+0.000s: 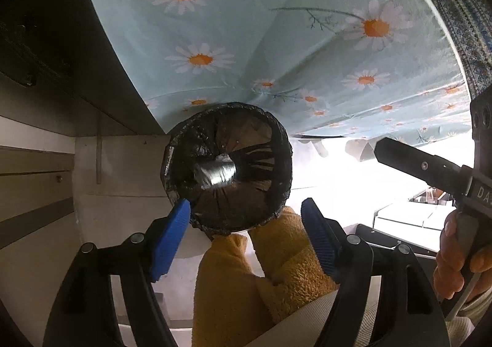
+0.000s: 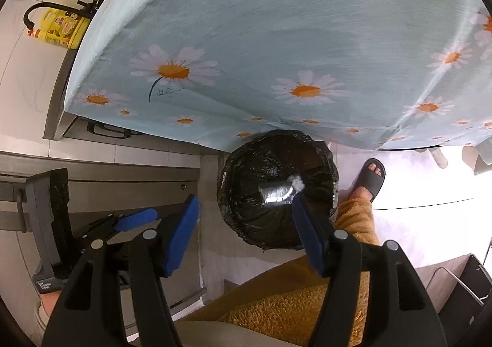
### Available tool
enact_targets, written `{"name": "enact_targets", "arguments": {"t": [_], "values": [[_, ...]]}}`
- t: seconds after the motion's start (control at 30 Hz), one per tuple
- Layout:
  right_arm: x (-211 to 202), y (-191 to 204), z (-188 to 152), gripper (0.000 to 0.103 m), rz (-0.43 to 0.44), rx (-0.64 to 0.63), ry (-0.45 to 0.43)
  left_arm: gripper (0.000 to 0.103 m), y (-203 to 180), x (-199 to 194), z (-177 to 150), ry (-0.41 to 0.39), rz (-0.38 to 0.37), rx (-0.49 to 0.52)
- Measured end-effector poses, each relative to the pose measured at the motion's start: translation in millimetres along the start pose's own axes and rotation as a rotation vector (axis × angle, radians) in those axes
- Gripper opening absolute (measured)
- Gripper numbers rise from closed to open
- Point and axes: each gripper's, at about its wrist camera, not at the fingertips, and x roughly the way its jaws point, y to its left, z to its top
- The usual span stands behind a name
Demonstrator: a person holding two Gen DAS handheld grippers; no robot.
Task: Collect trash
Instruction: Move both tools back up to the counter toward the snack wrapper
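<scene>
Left wrist view, bin: round trash bin [image 1: 229, 167] with a black liner stands on the floor, just at the hanging edge of the daisy tablecloth [image 1: 276, 39].
Left wrist view, trash: a crumpled silvery wrapper [image 1: 216, 175] lies at the bottom of the liner, a small white scrap touching it. It is already inside the bin.
Left wrist view, left gripper [image 1: 246, 236]: blue pads apart, nothing between them, pointing down over the near rim of the bin.
Left wrist view, risk: the left pad sits right at the liner edge; a careless dip could snag the liner and drag it off the rim.
Left wrist view, other tool: the right gripper's black finger [image 1: 421, 162] reaches in from the right, near the bin; the two tools could knock together.

Right wrist view, right gripper [image 2: 243, 230]: jaws apart and empty, above the bin [image 2: 276, 190].
Right wrist view, trash: same silvery wrapper [image 2: 278, 191] inside, partly behind the right pad.
Right wrist view, risk: a sandalled foot [image 2: 370, 178] stands just beside the bin; a nudge could tip or shift it.
Right wrist view, risk: the tablecloth [image 2: 276, 39] hangs close over the far rim, so any further drop could catch on the cloth and miss.
</scene>
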Motion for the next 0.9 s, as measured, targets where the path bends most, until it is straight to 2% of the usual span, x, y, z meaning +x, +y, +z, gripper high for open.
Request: {"name": "enact_targets", "arguments": {"t": [0.37,0.9], "values": [[-31.4,3.3,-2.9,0.063,-0.009,-0.012,-0.054,0.072,-7.0,-42.9,0.3,-0.085,-0.031,0.021],[-106.6,22.3,-9.6,0.063,-0.008,-0.062,-0.22,0.072,-30.4,-113.1,5.5,-0.256,-0.033,0.112]]}}
